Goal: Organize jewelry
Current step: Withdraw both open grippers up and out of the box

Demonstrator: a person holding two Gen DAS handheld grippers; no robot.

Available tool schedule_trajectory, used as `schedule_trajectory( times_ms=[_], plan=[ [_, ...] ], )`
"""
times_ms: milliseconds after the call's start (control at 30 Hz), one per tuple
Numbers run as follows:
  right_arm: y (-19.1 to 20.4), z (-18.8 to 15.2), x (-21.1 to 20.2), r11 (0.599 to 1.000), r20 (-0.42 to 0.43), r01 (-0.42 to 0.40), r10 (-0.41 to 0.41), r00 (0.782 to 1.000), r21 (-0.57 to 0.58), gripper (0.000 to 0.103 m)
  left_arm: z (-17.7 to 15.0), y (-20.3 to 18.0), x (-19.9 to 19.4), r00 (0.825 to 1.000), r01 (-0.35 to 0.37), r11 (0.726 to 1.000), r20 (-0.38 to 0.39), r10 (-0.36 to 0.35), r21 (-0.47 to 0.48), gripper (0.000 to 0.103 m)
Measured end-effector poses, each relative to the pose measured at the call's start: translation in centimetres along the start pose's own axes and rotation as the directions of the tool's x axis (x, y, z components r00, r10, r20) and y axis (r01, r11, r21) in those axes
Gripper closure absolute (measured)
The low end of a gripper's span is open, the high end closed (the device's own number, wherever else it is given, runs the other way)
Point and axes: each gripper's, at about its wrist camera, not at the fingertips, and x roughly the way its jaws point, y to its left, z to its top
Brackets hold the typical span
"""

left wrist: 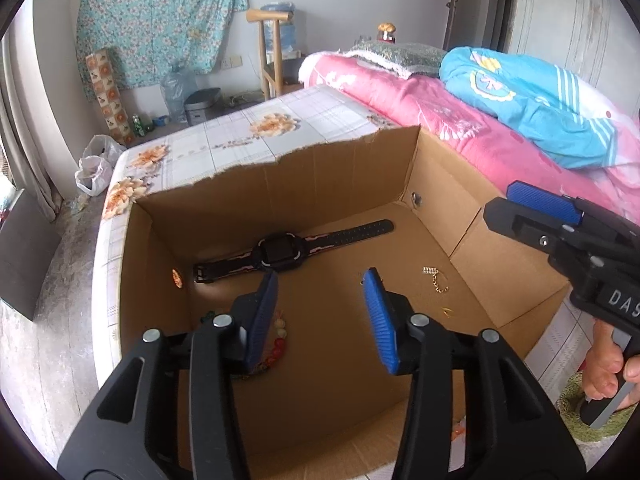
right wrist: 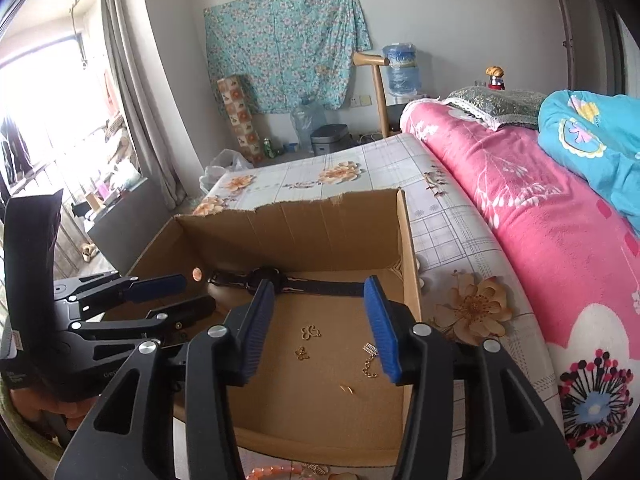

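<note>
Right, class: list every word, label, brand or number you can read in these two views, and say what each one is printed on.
"DAS", cut off at the picture's edge: white letters on the black body of the right gripper, in the left wrist view.
Small pale print on the body of the left gripper, in the right wrist view: too small and blurred to read.
Nothing else is legible.

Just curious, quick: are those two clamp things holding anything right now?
Left gripper: open, holding nothing, above the cardboard box.
Right gripper: open, holding nothing, above the same box.
</note>
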Motion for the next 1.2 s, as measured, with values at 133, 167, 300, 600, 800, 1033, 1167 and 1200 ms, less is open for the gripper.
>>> schedule_trajectory(
  times_ms=[133,167,300,600,800,1033,1167,1200],
  plan=[
    [0.0,0.3,-1.3,1.000,0.024,-0.008,0.007,1.000,0.010,0.042,-0.2,-0.1,-2.0,0.999,-0.004,1.000,0.042,0.004,-0.003,0.051],
    [0.1,0.3,-1.7,1.000,0.031,-0.011,0.010,0.999,0.014,0.040,-0.4,-0.1,-2.6,0.999,-0.004,1.000,0.052,0.004,0.000,0.049],
    [0.5,0.5,-2.9,0.999,0.048,-0.025,0.024,0.999,0.024,0.033,-1.0,-0.3,-4.6,0.997,0.000,1.000,0.079,-0.001,0.014,0.043],
    [1.7,1.0,-4.8,0.999,0.075,-0.029,0.028,0.997,0.017,0.025,-3.3,0.2,-8.2,0.994,-0.001,1.000,0.110,0.001,-0.001,0.037],
    [2.1,1.1,-5.8,1.000,0.081,-0.017,0.015,0.997,0.025,0.022,-5.0,0.4,-9.9,0.992,-0.006,1.000,0.127,0.005,0.010,0.034],
    [3.1,0.9,-7.0,1.000,0.089,-0.001,-0.001,0.996,0.018,0.019,-6.8,0.4,-11.4,0.990,0.009,1.000,0.141,-0.012,0.021,0.030],
    [3.4,0.6,-7.8,1.000,0.094,0.013,-0.014,0.995,0.012,0.016,-8.0,0.2,-12.1,0.989,0.019,0.999,0.148,-0.024,0.037,0.028],
    [3.4,0.6,-8.0,1.000,0.093,0.018,-0.019,0.995,0.010,0.015,-8.2,0.0,-12.3,0.989,0.024,0.999,0.146,-0.029,0.042,0.027]
  ],
)
